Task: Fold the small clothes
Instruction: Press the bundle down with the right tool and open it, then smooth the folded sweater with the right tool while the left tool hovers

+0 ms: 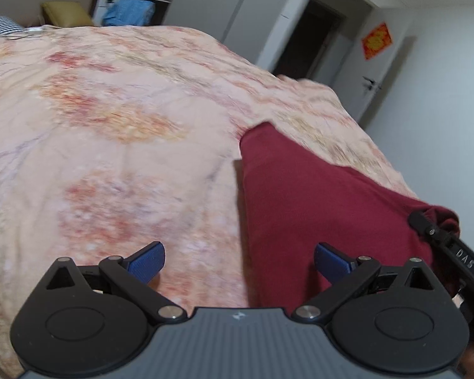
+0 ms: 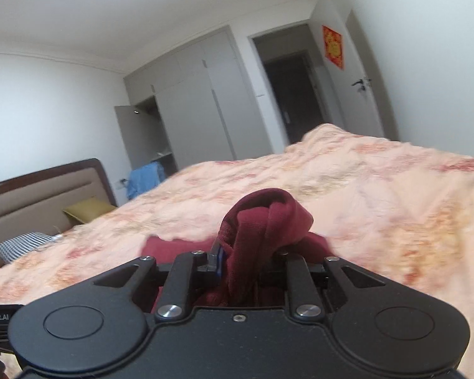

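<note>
Now my right gripper [image 2: 248, 252] pinches the red garment [image 2: 262, 218] bunched above the bedspread [image 2: 379, 195]. My left gripper [image 1: 238, 260] hangs spread wide, empty, over the bedspread beside that garment.

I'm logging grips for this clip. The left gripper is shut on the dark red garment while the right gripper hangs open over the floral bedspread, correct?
Sides are swapped. The right gripper is shut on the dark red garment, as the right wrist view shows; the left gripper hangs open over the floral bedspread in the left wrist view.
</note>
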`<state>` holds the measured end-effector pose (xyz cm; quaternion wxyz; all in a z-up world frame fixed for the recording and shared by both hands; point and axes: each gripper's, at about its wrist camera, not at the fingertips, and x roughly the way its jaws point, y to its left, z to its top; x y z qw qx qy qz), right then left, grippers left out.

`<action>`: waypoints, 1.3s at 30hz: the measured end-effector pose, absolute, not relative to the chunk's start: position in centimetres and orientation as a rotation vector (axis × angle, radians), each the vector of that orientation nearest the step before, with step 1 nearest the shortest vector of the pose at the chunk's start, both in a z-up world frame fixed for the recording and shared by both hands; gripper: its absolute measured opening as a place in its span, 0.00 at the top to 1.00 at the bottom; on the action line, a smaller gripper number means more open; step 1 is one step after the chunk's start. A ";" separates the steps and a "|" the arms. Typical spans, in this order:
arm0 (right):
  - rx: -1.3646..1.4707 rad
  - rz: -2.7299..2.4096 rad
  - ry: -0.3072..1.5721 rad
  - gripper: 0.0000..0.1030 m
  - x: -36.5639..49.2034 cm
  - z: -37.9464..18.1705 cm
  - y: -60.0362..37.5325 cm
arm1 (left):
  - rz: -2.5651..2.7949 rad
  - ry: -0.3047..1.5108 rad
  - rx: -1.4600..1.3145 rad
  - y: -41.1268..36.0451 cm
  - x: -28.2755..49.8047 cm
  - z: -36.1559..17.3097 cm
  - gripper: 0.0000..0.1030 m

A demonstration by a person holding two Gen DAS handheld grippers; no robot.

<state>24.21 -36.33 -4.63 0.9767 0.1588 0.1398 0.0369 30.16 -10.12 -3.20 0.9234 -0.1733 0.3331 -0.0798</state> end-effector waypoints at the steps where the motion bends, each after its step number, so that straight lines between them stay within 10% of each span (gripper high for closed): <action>1: 0.340 0.070 0.324 0.79 24.5 -5.5 -36.7 | -0.168 0.705 -0.344 -10.7 30.4 -3.7 0.00; 17: 0.328 0.029 0.377 0.17 21.4 -8.0 -36.5 | -0.169 0.744 -0.318 -11.3 30.4 -5.2 0.00; 39: 0.214 -0.168 0.314 0.01 23.0 -3.9 -38.2 | -0.184 0.763 -0.285 -11.3 29.7 -5.2 0.00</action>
